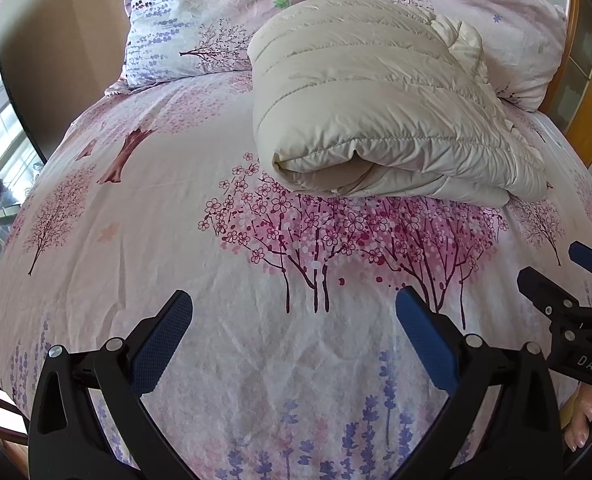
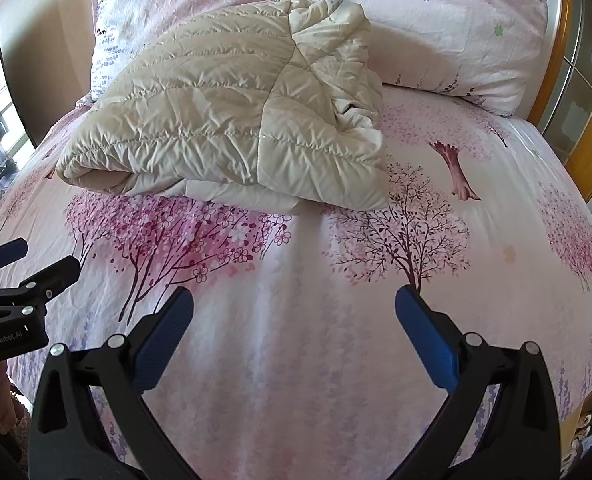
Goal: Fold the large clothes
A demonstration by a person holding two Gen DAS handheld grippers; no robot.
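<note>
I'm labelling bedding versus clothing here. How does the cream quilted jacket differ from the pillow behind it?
The cream quilted jacket is plain cream; the pillow carries a floral print matching the bedsheet. The jacket is stitched in puffy channels and folded into a bundle; the pillow is unquilted and unfolded. The jacket lies flat on the sheet, the pillow leans at the bed's head. Both look soft and padded.

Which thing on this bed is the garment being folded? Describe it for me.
Start at the bed's flowered sheet and look toward the pillows. Before them lies a folded cream puffer jacket: plain, quilted in ridges, the only unprinted fabric there.
</note>
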